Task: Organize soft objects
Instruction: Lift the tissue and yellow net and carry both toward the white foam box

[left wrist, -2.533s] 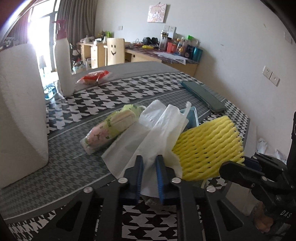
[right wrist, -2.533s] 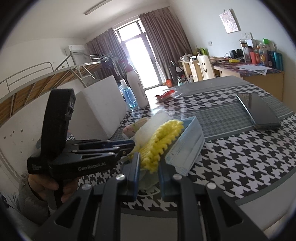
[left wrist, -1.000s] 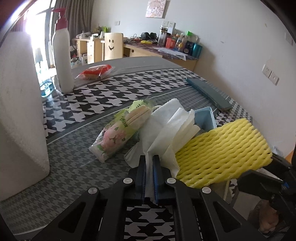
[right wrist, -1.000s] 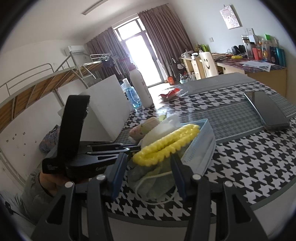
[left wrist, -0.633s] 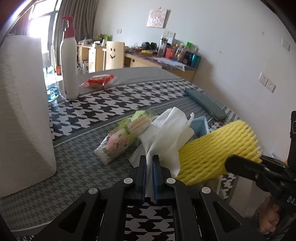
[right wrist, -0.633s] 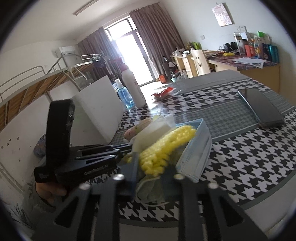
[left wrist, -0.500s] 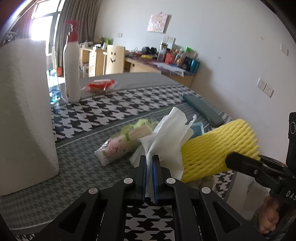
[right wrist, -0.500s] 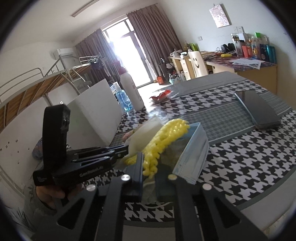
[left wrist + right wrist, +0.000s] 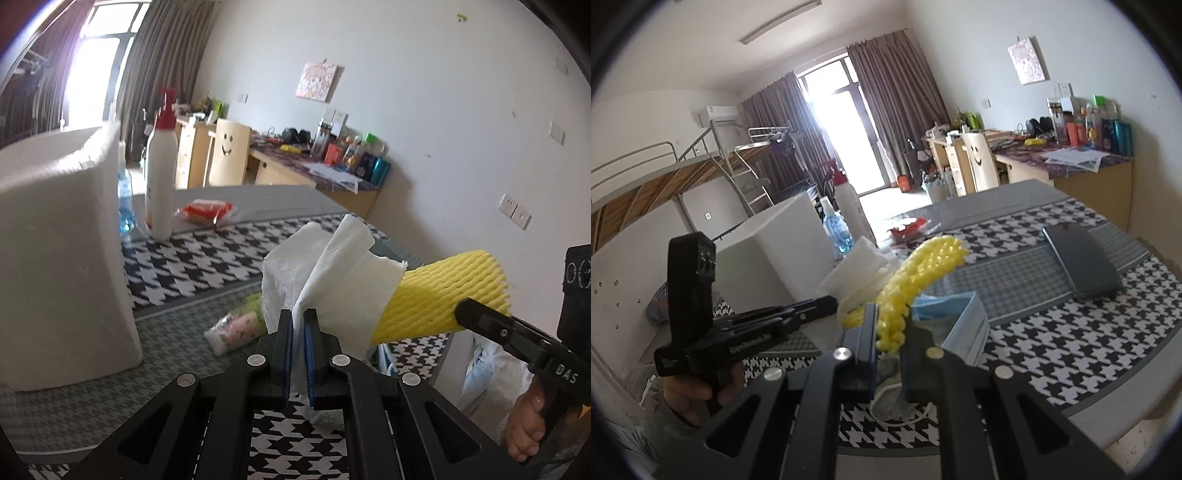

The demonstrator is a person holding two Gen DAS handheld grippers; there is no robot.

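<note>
Holding both pieces clear of the worktop (image 9: 207, 254): my left gripper (image 9: 298, 334) pinches the white tissue (image 9: 325, 266), my right gripper (image 9: 889, 332) clamps the yellow foam net (image 9: 916, 273). Face mask (image 9: 960, 317) and tissue pack (image 9: 236, 328) remain unsorted; nothing placed yet.

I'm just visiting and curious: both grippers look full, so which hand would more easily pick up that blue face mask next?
Probably right, after freeing it. The right gripper, shut on the yellow foam net, hangs just above the blue face mask. The left gripper pinches white tissue farther away.
</note>
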